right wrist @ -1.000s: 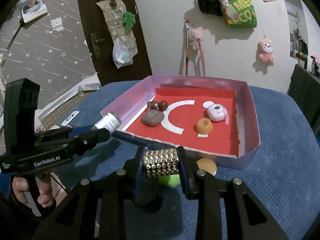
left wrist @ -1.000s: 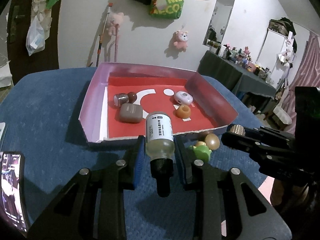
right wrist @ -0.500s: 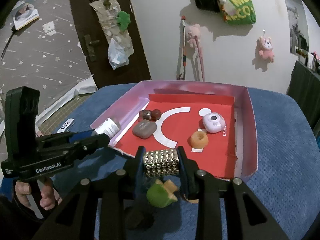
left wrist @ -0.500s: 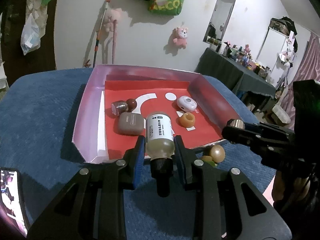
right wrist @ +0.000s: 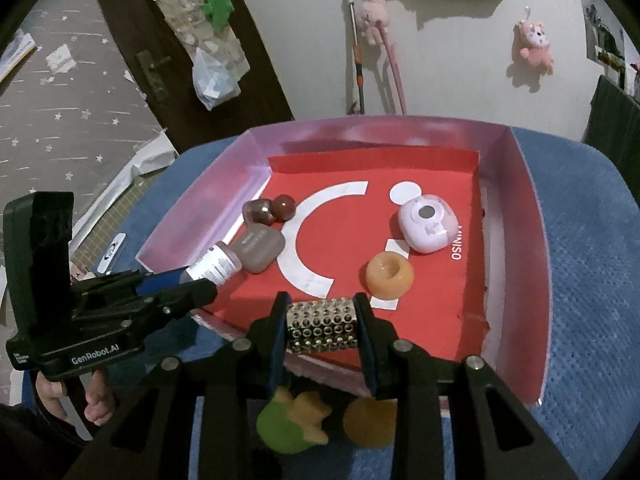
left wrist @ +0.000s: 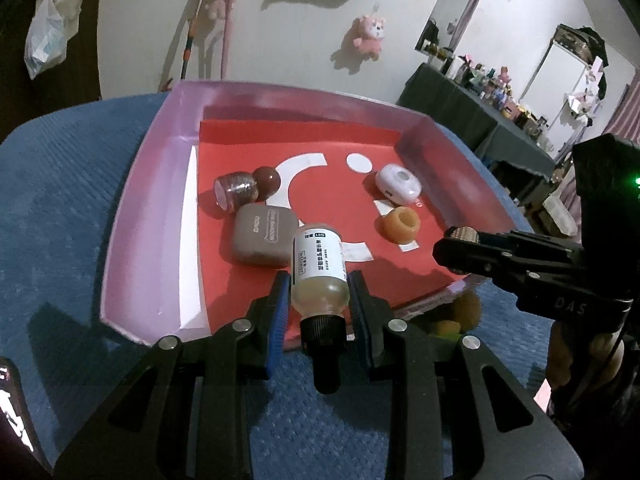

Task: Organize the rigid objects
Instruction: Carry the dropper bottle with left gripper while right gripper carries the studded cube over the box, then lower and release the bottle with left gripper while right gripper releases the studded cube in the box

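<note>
Clearly both hands are loaded. The left gripper (left wrist: pixel 320 300) pinches a small dropper bottle (left wrist: pixel 318 270) across its body, the blue pads against the glass on either side, the black cap pointing back toward the handle and the white-labelled base forward. It hangs over the near edge of the pink box (left wrist: pixel 148 200), just beside the brown earbud case (left wrist: pixel 264 236) lying on the red floor inside.

The right gripper (right wrist: pixel 322 330) clamps a studded metallic cylinder (right wrist: pixel 322 328) by its two flat ends, held crosswise over the near wall of the box. Below it, on the blue cloth (right wrist: pixel 592 280) outside the box, sit a green and tan toy (right wrist: pixel 292 420) and an amber ball (right wrist: pixel 370 420), not yet put away.

By my guess the bottle is light but smooth and round, with liquid in it, so it may twist or slide between the pads. The hold on the widest part of the body looks the sensible one; the narrow cap would give less purchase. It looks breakable, so it should be set down low rather than dropped. The cylinder looks stiff and hard, its studs giving some texture, and an end-to-end hold keeps it from rolling out.

Already inside are a lilac oval gadget (right wrist: pixel 426 224), an orange ring (right wrist: pixel 388 276), a reddish ball (right wrist: pixel 284 206) and a short glittery cylinder (right wrist: pixel 258 210).
</note>
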